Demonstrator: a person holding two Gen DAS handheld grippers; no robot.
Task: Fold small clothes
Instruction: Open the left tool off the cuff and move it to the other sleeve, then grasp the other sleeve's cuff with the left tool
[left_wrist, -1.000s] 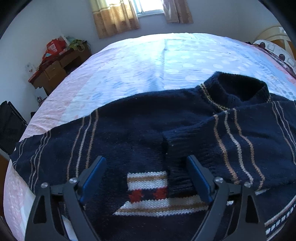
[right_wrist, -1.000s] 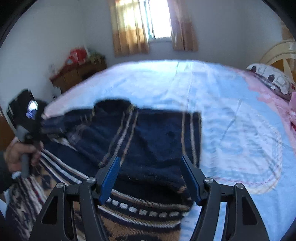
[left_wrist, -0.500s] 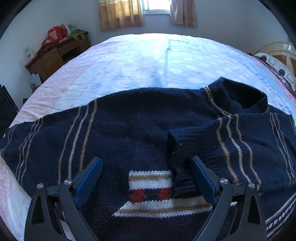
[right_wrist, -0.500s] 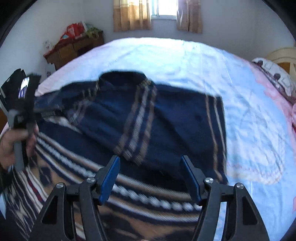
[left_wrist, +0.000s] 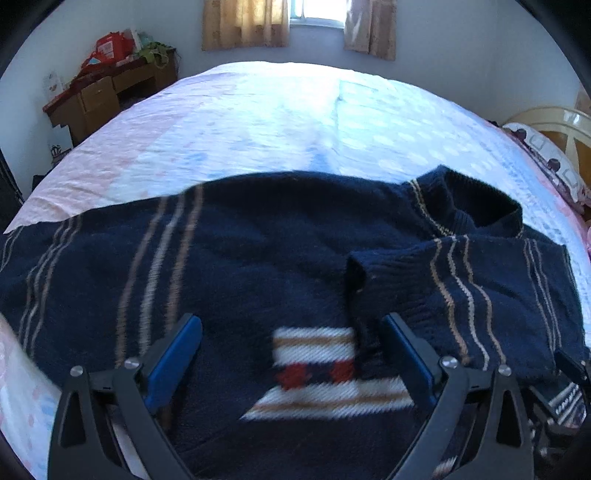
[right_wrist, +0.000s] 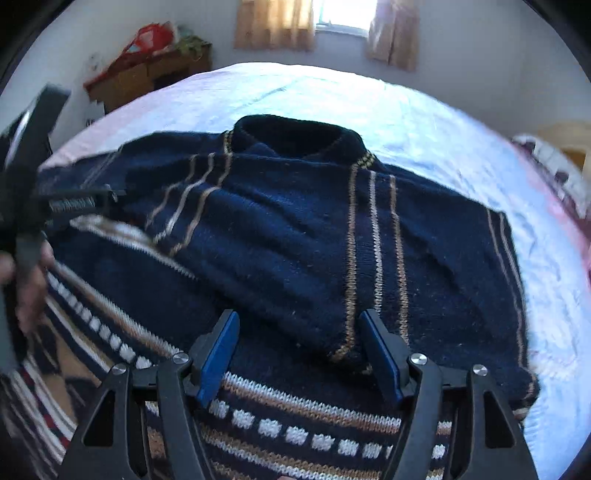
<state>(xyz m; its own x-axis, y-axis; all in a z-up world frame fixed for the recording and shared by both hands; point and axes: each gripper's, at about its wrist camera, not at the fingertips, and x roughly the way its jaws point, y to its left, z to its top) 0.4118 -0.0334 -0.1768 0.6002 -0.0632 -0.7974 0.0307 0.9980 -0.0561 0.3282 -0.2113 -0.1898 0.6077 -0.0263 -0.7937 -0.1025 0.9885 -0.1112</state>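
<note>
- Pale blue and pink bedspread is seen filling the upper middle of both wrist views, on a bed with a window and tan curtains behind it at the top.
- Navy knitted sweater is laid flat on the bedspread across the centre and lower half of both views; collar toward the top, tan stripes on the shoulders, white-and-tan patterned bands toward the lower edge.
- One sleeve is folded in over the chest, cuff near the centre of the left view.
- Wooden desk with red bags is noted at upper left.
- Left gripper is held spread wide over the sweater's white-striped motif; nothing is pinched.
- Right gripper is held apart above the folded sleeve's lower edge; a grip cannot be confirmed.
- A hand on the other gripper's handle is glimpsed, blurred, at left edge.
</note>
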